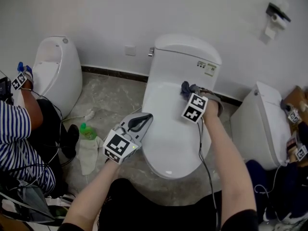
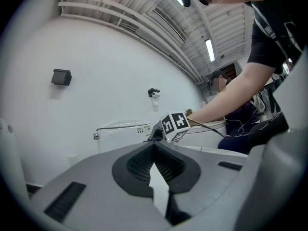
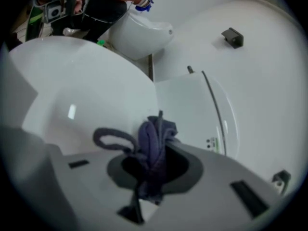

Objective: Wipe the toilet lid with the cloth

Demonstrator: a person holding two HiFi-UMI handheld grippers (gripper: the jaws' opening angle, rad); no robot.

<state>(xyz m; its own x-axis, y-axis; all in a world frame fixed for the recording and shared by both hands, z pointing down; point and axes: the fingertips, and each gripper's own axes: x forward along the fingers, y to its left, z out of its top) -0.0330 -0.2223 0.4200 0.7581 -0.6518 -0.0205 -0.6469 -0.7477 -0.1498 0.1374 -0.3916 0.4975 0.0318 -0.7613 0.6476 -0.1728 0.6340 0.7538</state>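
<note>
Toilet lid [image 1: 168, 134]: cloth [image 3: 154, 138] clamped in right hand-held gripper [image 1: 194, 91] at rear edge; left hand-held gripper [image 1: 143, 119] closed beside rim.

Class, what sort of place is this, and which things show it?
Likely a washroom: a toilet with its lid down, a urinal beside it and a paper holder on the wall.
</note>
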